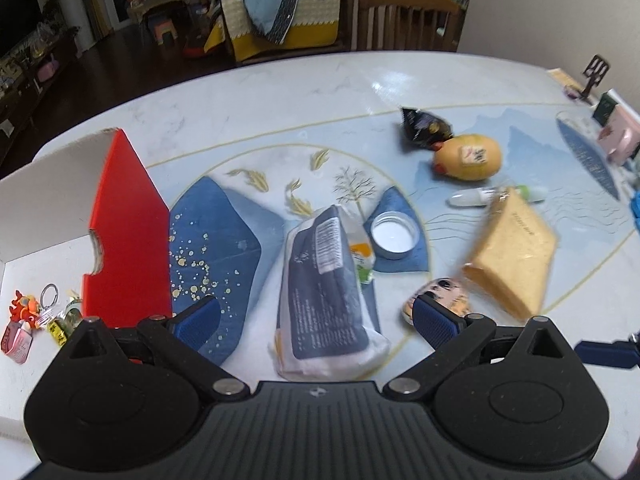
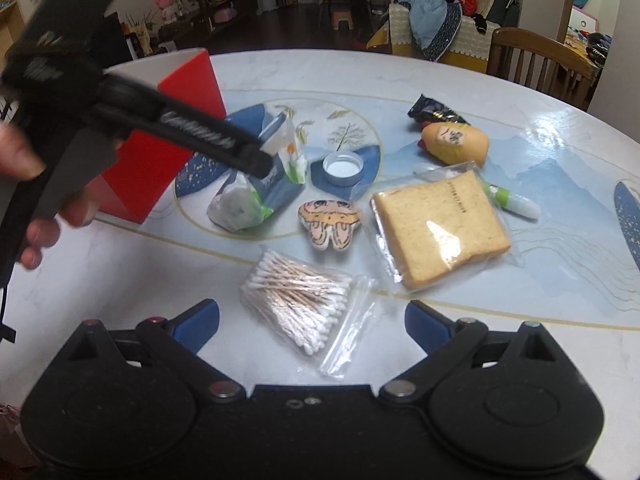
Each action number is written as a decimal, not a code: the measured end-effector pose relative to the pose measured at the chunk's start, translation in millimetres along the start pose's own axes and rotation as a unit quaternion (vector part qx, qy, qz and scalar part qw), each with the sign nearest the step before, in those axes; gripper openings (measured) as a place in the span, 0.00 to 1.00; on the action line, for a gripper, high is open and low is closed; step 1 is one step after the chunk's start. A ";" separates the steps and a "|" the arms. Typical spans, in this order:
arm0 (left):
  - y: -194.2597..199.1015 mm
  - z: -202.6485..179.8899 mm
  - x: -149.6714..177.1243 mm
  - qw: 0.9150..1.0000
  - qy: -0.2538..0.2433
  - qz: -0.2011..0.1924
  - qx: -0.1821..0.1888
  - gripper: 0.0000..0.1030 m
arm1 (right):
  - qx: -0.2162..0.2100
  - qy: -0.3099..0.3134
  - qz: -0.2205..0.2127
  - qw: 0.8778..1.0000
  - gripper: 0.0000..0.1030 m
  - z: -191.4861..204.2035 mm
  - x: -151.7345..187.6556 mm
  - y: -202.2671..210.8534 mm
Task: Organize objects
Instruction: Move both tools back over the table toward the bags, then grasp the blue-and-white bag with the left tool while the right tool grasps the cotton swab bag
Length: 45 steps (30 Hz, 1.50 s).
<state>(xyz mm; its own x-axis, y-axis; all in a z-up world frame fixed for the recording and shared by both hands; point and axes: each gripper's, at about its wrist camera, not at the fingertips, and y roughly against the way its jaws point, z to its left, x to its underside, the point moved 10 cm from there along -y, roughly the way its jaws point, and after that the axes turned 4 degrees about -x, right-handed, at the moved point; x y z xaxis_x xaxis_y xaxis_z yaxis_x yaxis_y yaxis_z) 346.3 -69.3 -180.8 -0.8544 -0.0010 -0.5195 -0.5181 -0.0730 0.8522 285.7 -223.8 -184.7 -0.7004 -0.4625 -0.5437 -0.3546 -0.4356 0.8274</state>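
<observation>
Left gripper (image 1: 316,320), jaws wide and empty, straddles the tissue pack (image 1: 326,296), whose long axis runs along the fingers; the red box (image 1: 128,232) stands just left. Right gripper (image 2: 312,324), likewise agape, hangs over the cotton swab bag (image 2: 298,300).

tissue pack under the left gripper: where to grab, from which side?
Grip the tissue pack across its narrow width, mid-body, coming down from above. It lies flat and long between the open left gripper, its long axis running away from the camera, so the fingers can likely close on its two long sides.

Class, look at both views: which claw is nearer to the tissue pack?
Left. The left claw hangs open directly over the tissue pack, which lies between its fingers. The right claw is over the cotton swabs, nearer the table edge.
</observation>
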 end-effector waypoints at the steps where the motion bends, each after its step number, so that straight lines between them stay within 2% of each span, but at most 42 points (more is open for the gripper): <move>1: -5.2 0.4 -0.2 1.000 -0.003 0.004 -0.002 1.00 | 0.002 0.000 0.002 1.000 0.96 0.6 0.1 -3.4; 6: -27.3 -0.4 0.5 0.999 -0.029 0.027 -0.016 1.00 | 0.001 -0.003 0.015 1.000 0.96 4.6 0.5 -19.7; 11: -43.9 2.9 1.4 0.998 -0.030 0.045 -0.027 1.00 | 0.002 -0.015 0.028 1.000 0.96 5.5 -0.3 -32.9; 16: -57.1 -1.1 6.8 0.997 -0.042 0.057 -0.020 1.00 | 0.013 -0.036 0.032 0.999 0.95 3.0 -3.3 -44.1; 21: -62.6 -4.3 10.8 0.997 -0.047 0.054 -0.017 1.00 | 0.021 -0.065 0.049 0.996 0.94 -1.2 1.4 -56.9; 25: -61.9 -6.4 10.0 0.997 -0.054 0.046 -0.016 0.99 | 0.027 -0.063 0.047 0.997 0.93 0.0 0.9 -61.7; 28: -61.6 -5.6 9.6 0.998 -0.050 0.045 -0.011 0.98 | 0.029 -0.058 0.043 0.997 0.87 3.0 -1.0 -61.2; 31: -59.1 -6.5 10.3 0.998 -0.042 0.042 0.004 0.89 | 0.029 -0.056 0.039 0.997 0.76 4.0 -2.1 -58.7; 33: -56.5 -6.9 10.6 0.998 -0.035 0.041 0.012 0.77 | 0.029 -0.061 0.037 0.997 0.72 3.1 -2.1 -56.9; 39: -48.2 -4.3 13.1 0.999 -0.028 0.030 0.020 0.47 | 0.025 -0.069 0.034 0.997 0.66 0.0 0.6 -50.5; 41: -45.8 -2.0 14.8 0.999 -0.023 0.032 0.018 0.43 | 0.023 -0.073 0.032 0.997 0.65 -0.9 2.8 -46.7; 45: -33.6 0.5 19.1 0.999 -0.011 0.028 0.026 0.42 | 0.024 -0.080 0.023 0.996 0.65 -4.7 5.8 -33.9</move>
<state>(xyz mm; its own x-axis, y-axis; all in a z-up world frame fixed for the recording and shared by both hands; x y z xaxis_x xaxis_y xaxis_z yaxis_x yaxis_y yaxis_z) 347.4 -66.4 -219.3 -0.8822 0.0182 -0.4706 -0.4709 -0.0213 0.8819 296.6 -215.3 -216.6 -0.8056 -0.3498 -0.4782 -0.3461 -0.3772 0.8590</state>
